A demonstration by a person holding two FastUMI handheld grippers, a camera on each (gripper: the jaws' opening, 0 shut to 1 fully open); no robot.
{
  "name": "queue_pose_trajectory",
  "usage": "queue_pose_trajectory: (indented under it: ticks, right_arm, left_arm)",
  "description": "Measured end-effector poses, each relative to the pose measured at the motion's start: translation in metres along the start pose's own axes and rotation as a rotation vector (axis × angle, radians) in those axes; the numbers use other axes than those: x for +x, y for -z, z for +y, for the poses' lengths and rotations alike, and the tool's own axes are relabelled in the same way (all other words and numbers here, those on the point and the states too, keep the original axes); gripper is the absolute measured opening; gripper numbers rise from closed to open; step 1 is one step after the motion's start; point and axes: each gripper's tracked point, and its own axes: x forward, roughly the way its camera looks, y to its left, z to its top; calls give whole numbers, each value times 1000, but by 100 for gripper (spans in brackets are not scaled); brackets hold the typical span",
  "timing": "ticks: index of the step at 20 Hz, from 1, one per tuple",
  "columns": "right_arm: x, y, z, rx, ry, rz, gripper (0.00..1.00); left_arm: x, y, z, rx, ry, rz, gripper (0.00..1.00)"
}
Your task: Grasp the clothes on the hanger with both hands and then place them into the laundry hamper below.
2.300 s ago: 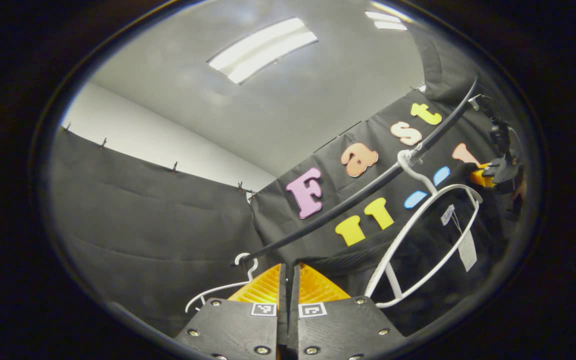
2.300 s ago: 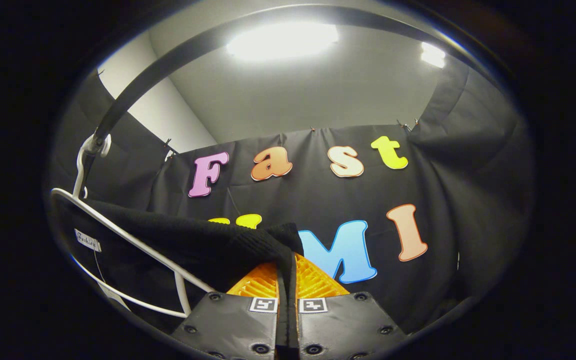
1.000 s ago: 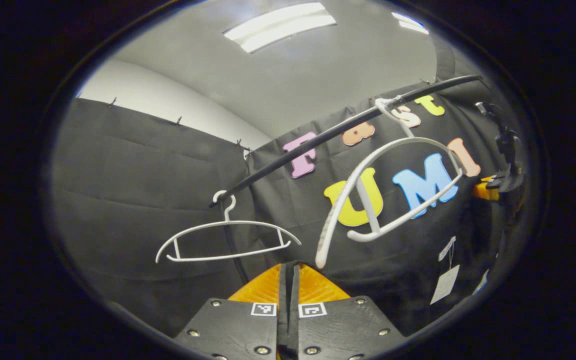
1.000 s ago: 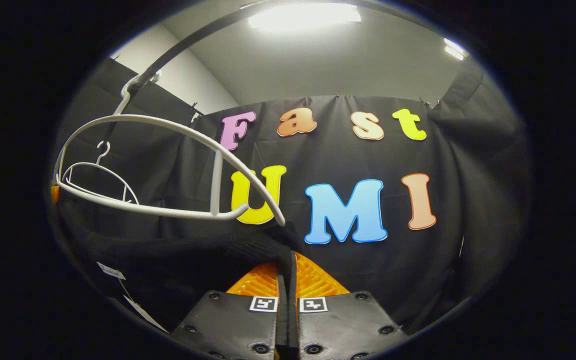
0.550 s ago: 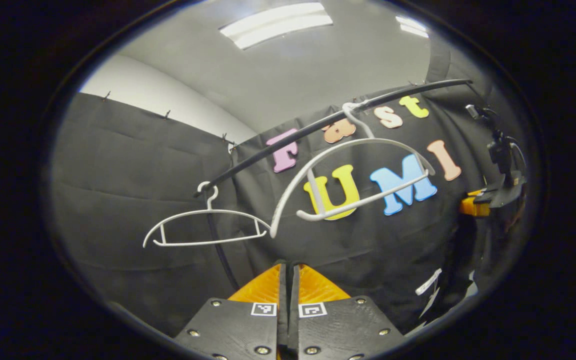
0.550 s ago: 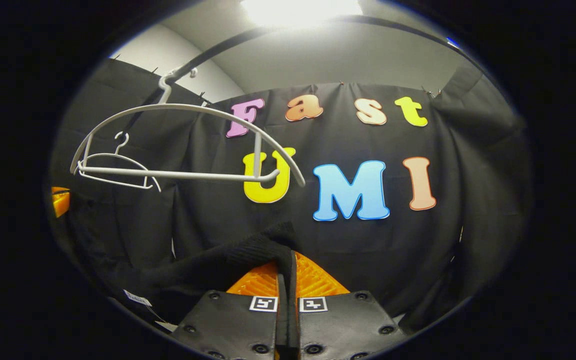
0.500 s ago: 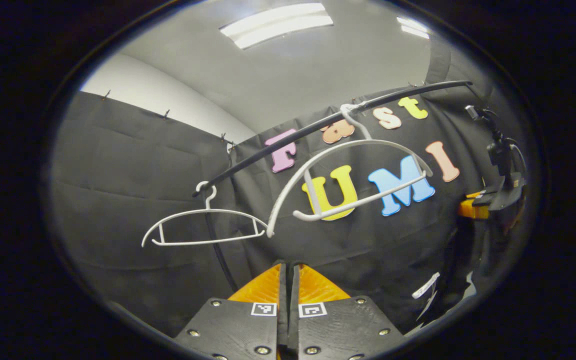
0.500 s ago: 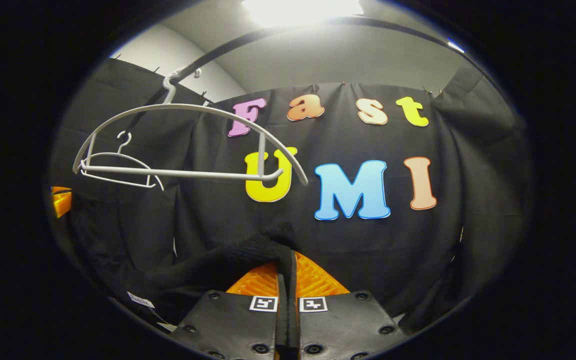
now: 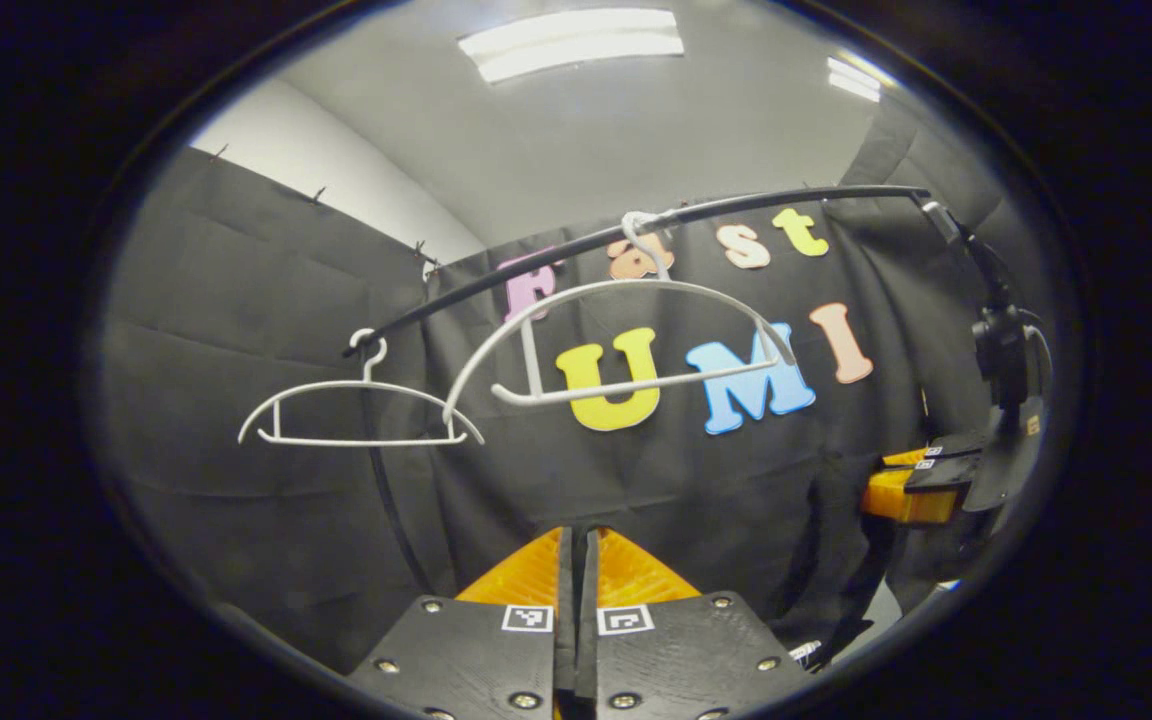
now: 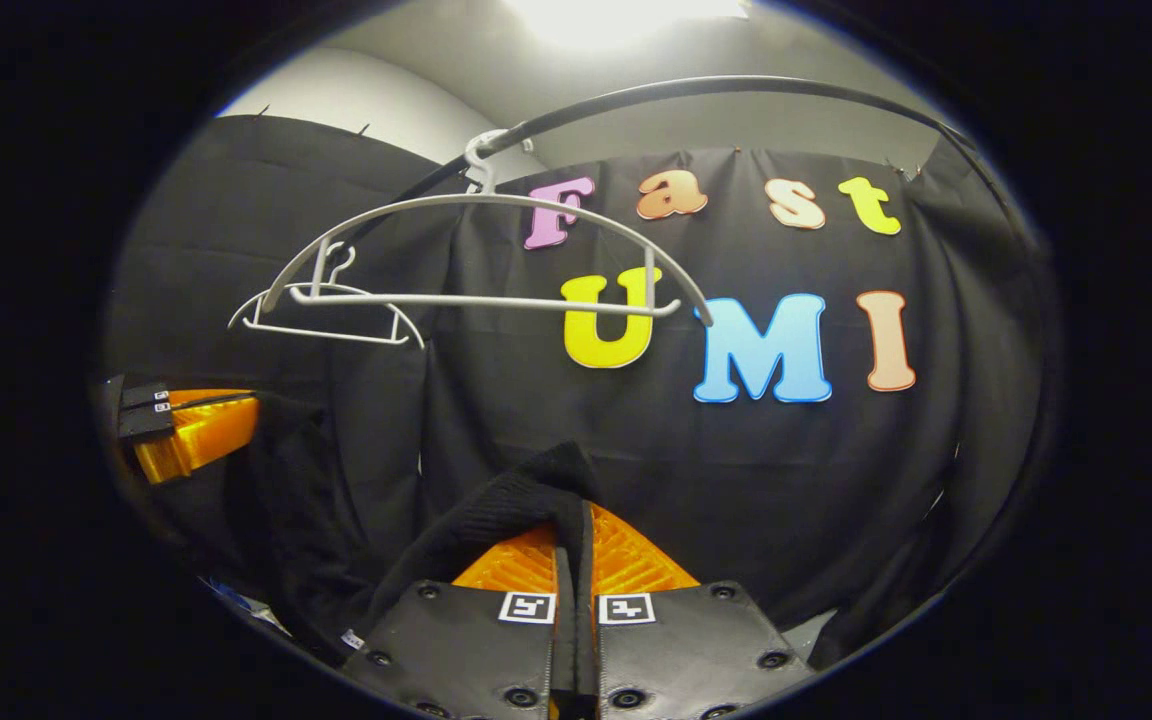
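The black garment is off its hanger, which hangs bare from the rail; a second, smaller hanger hangs bare from the same rail, farther along it. The removal step therefore appears complete. What remains, judging by the task, is to lower the garment and release it into the laundry hamper. In the right gripper view, the right gripper has its jaws pressed together with a fold of the knitted black fabric pinched between them; the cloth rises just over the fingertips and drapes down and away below the rail toward the left gripper, seen there at the side. In the left gripper view, the left gripper likewise has its jaws nearly together; dark material fills the narrow slit between them, but whether this is the garment or shadow cannot be determined. The garment hangs well below the rail, stretched between the two grippers.
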Motion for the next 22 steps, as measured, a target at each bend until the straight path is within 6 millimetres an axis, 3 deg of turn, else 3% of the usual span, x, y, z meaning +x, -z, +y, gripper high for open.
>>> queue_pose_trajectory:
  ticks: [6, 11, 16, 22]
  right_arm:
    - [-16, 51, 27, 5, -50, 112, 1]
    - [-27, 103, 40, -13, -75, 229, 3]
    - [-34, 145, 51, -21, -79, 335, 3]
    - [-40, 192, 51, -34, -87, 468, 5]
  left_arm:
    - [-18, 57, -33, -21, 54, 112, 1]
    - [-28, 116, -39, -70, 39, 258, 1]
    - [-53, 186, -47, -115, 39, 453, 1]
    - [-74, 251, -55, -119, 51, 625, 0]
